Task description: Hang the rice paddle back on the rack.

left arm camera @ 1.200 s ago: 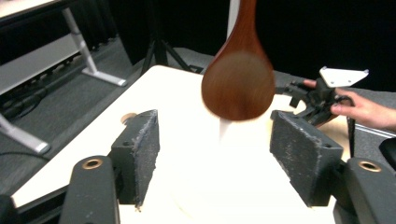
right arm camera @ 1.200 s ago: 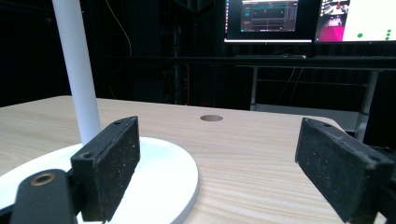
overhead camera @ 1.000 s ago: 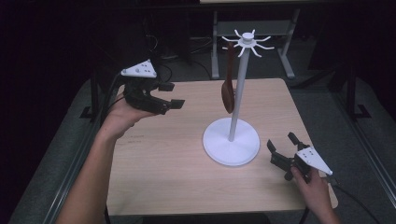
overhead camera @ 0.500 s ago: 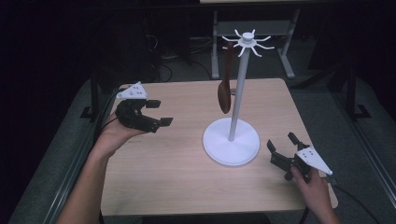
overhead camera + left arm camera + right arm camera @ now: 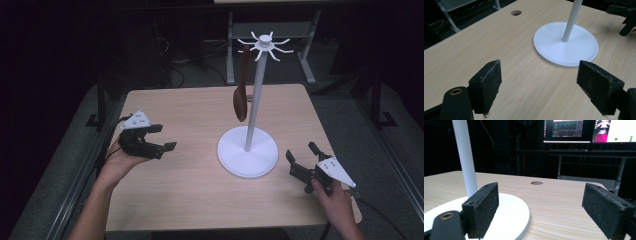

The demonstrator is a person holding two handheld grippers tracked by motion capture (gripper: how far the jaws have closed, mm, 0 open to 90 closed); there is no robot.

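Near the desk's (image 5: 200, 200) left edge, the left gripper (image 5: 159, 140) hangs wide and empty. The brown wooden spoon (image 5: 241, 95) hangs upright from the white hook stand (image 5: 248, 155), mid-desk toward the far edge. The right gripper (image 5: 300, 160), at the near right corner, gapes empty, roughly equidistant.

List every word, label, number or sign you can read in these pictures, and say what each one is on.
No text can be read.
Monitors behind the table: charts, coloured dots and small lines of writing, too small and blurred to read.
White stand, brown spoon, table, left claw and right claw: no lettering visible.
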